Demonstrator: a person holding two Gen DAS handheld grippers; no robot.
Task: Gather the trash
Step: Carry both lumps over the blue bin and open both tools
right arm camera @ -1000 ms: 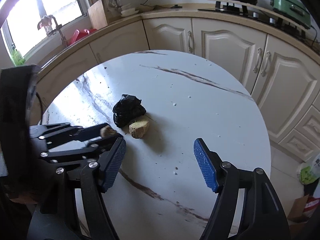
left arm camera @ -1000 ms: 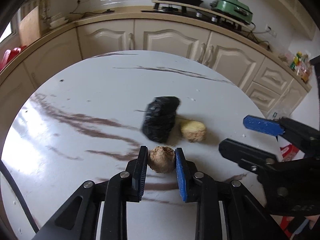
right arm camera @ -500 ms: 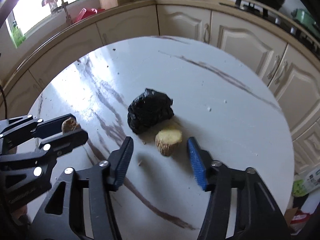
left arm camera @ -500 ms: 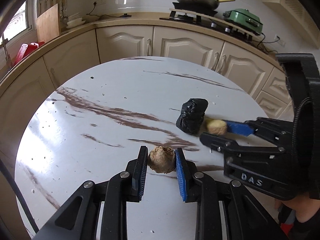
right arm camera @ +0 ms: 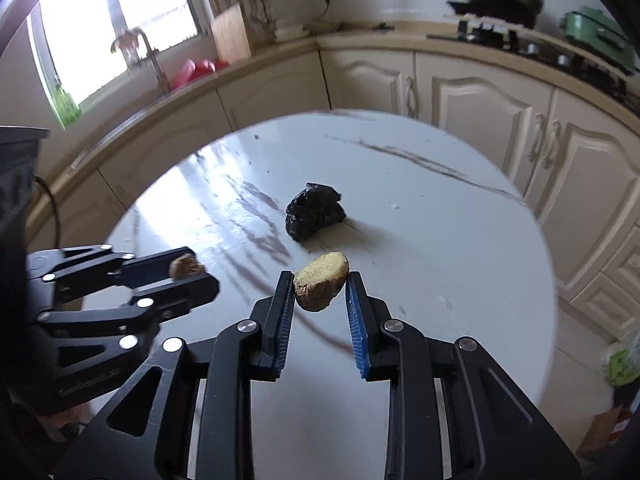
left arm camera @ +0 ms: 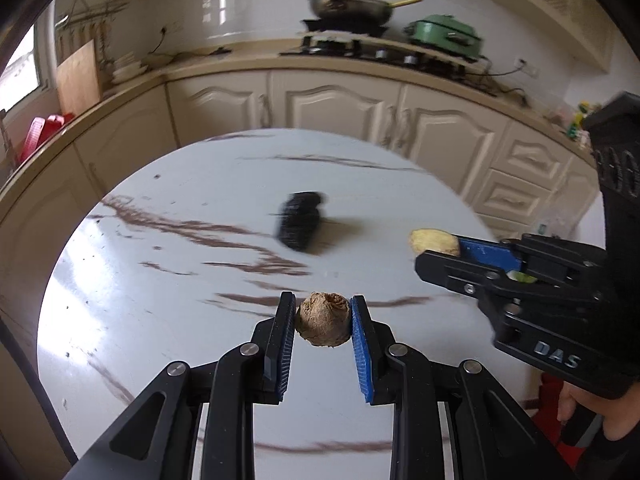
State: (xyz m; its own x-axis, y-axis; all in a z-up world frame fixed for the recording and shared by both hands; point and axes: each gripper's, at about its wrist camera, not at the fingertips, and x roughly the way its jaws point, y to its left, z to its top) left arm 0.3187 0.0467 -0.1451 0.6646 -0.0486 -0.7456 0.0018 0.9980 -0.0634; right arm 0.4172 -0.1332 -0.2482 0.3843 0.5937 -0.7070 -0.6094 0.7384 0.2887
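My left gripper (left arm camera: 323, 304) is shut on a brown, rough lump (left arm camera: 323, 325) and holds it above the round marble table (left arm camera: 160, 280). From the right wrist view that gripper (right arm camera: 196, 270) and its lump (right arm camera: 184, 266) sit at the left. The jaws of my right gripper (right arm camera: 320, 280) are closing, and their blue pads press on a yellowish cut piece (right arm camera: 320, 286) that is off the tabletop. In the left wrist view this gripper (left arm camera: 436, 248) carries the piece (left arm camera: 432, 240) at the right. A crumpled black bag (right arm camera: 314, 216) lies on the table beyond both.
Cream cabinets curve round behind the table, with a pan (left arm camera: 348, 4) and a green pot (left arm camera: 444, 34) on the counter. A hand (left arm camera: 592, 412) grips the right tool. A window and a red thing (right arm camera: 200, 70) are at the far left.
My right gripper came in around the yellowish piece beside the black bag, shut on it and raised it. My left gripper rose and drew back with the brown lump.
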